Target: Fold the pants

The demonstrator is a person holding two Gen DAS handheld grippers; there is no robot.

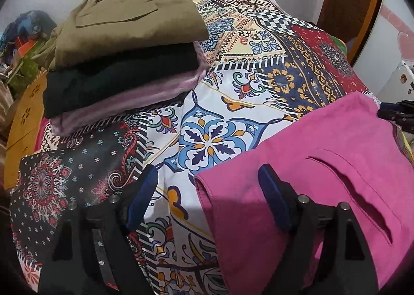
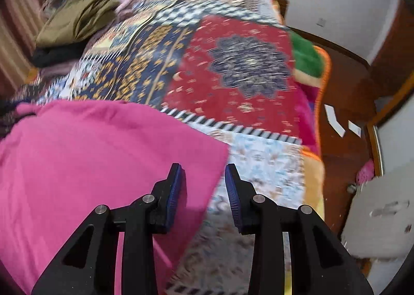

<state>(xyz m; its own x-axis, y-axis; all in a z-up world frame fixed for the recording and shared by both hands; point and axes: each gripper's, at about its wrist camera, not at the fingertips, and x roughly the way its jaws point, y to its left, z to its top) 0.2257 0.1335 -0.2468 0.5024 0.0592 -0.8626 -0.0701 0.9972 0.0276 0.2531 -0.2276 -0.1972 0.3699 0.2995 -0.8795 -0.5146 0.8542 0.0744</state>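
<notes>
From the left wrist camera we look down along our left hand-held gripper (image 1: 209, 191), whose jaws stand wide apart with nothing pinched. Its right finger lies over the near left corner of the pink pants (image 1: 310, 178), while its left finger hangs over the patterned bedspread (image 1: 220, 103) just beside that edge, so the cloth's border runs between the two pads. The pants lie flat on the bed, ahead and to the right of this hand-held gripper, with a slit pocket showing on top. Well ahead and to the left sits a stack of folded clothes (image 1: 124, 57), olive on top, then black, then pale mauve.

From the right wrist camera, which is blurred, our right hand-held gripper (image 2: 203, 191) shows its jaws partly apart and empty. The right-hand edge of the pink pants (image 2: 103, 165) passes between and just under its fingers; the cloth spreads away to its left, bare bedspread (image 2: 233, 67) to its right and ahead.

We judge that we are at a grasp step: both hand-held grippers stand at opposite edges of a partly folded garment, not yet gripping. The next move calls for lowering each so one pad slips under the edge, then pinching all the layers together before lifting for the next fold or carrying it to the stack.
</notes>
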